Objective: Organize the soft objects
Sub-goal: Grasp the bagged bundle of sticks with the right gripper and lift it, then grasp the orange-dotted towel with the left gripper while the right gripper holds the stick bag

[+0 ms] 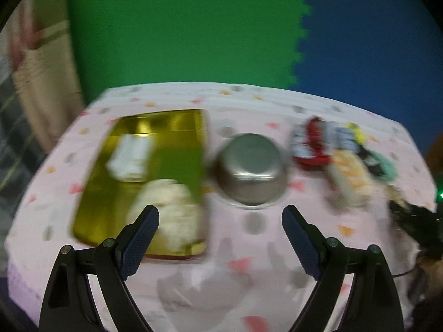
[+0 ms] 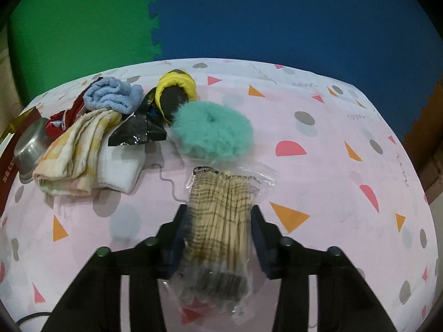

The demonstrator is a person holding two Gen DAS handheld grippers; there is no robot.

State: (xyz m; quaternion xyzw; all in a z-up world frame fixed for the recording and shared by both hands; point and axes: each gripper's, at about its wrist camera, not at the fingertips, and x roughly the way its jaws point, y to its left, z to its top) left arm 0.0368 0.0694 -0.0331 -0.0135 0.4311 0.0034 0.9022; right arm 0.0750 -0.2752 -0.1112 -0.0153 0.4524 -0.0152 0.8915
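Observation:
In the right wrist view my right gripper (image 2: 218, 210) is shut on a beige checked cloth in a clear plastic wrapper (image 2: 218, 221), its pads pressing both sides. Beyond it lie a teal fluffy puff (image 2: 213, 130), a yellow-and-black item (image 2: 174, 91), a blue towel (image 2: 113, 95), a cream-and-yellow cloth (image 2: 74, 152) and a white cloth (image 2: 119, 168). The left wrist view is blurred. My left gripper (image 1: 220, 213) hangs open and empty above the table, near a gold tray (image 1: 105, 199) that holds a white cloth (image 1: 130, 155) and a cream cloth (image 1: 169, 210).
A steel bowl (image 1: 250, 168) stands between the tray and the pile of soft things (image 1: 346, 163). The pink patterned tablecloth (image 2: 332, 193) covers the table. Green and blue foam mats (image 2: 277, 13) lie on the floor beyond its far edge. A black shiny wrapper (image 2: 135, 132) lies in the pile.

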